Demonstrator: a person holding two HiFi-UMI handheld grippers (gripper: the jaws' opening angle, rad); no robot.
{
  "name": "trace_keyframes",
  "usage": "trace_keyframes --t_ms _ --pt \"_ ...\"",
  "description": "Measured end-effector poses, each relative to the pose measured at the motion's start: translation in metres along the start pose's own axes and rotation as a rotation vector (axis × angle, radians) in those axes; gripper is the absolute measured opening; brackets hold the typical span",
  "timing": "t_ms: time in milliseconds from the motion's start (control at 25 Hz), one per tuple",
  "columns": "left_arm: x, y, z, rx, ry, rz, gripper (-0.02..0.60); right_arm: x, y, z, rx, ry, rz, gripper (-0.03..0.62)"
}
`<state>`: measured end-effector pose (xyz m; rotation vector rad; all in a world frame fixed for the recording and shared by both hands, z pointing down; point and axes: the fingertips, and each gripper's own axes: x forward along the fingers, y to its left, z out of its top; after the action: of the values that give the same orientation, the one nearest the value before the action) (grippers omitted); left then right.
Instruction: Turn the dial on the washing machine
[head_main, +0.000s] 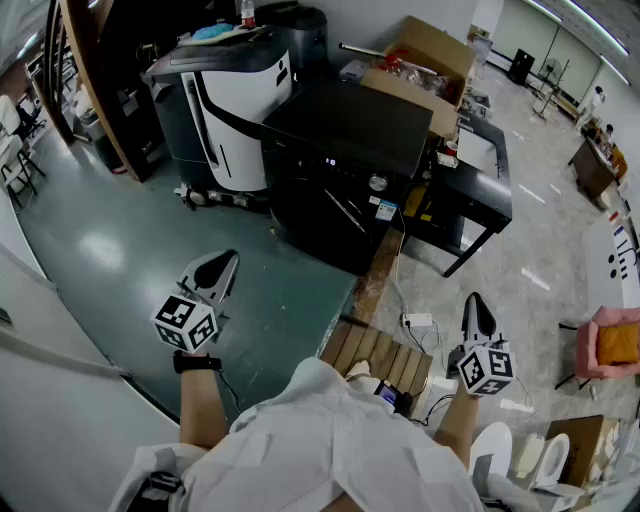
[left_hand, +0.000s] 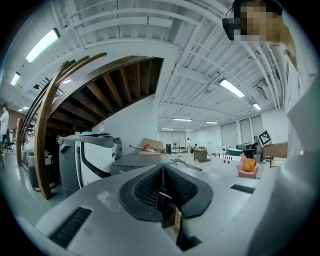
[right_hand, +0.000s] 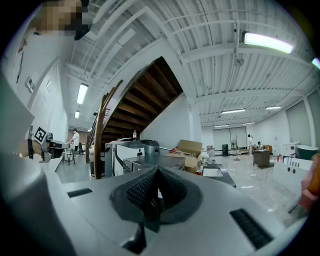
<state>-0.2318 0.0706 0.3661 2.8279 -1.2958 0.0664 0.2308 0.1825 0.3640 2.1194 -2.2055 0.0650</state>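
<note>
Standing well back from the task's machine, both tools held low. Holds the left gripper (head_main: 222, 266) at the left over the grey-green floor (head_main: 100, 240), jaws pressed together with nothing between them. Faces, further back on that side, a white and black machine (head_main: 228, 100) beside a curved wooden staircase (head_main: 90, 70). Faces at centre the black washing machine (head_main: 345, 135), well apart from both grippers, its silver dial (head_main: 377, 183) on the front edge, untouched. Sees an open cardboard box (head_main: 428, 58) behind it and a black table (head_main: 482, 185) just to its right. Stands just behind a wooden pallet (head_main: 378, 352), a white power strip (head_main: 418, 320) near its far corner. Holds the right gripper (head_main: 476, 303) at the right, jaws likewise closed on nothing. Has a pink chair (head_main: 615, 342) at the far right edge
</note>
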Motion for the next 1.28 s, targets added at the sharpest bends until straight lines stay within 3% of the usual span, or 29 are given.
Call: trace_keyframes --t_ms 360,680,1280 --pt "-0.002 0.002 -0.006 -0.009 0.001 -0.008 0.017 -0.001 0.004 -0.004 -0.012 0.006 -0.008 0.0" --pt "-0.011 0.005 -0.008 -0.02 0.007 0.006 0.017 0.004 0.019 -0.001 0.072 -0.037 0.078 0.002" --pt "-0.022 0.008 -0.017 -0.046 0.02 0.025 0.017 0.015 0.03 -0.009 0.039 0.016 0.101 0.002"
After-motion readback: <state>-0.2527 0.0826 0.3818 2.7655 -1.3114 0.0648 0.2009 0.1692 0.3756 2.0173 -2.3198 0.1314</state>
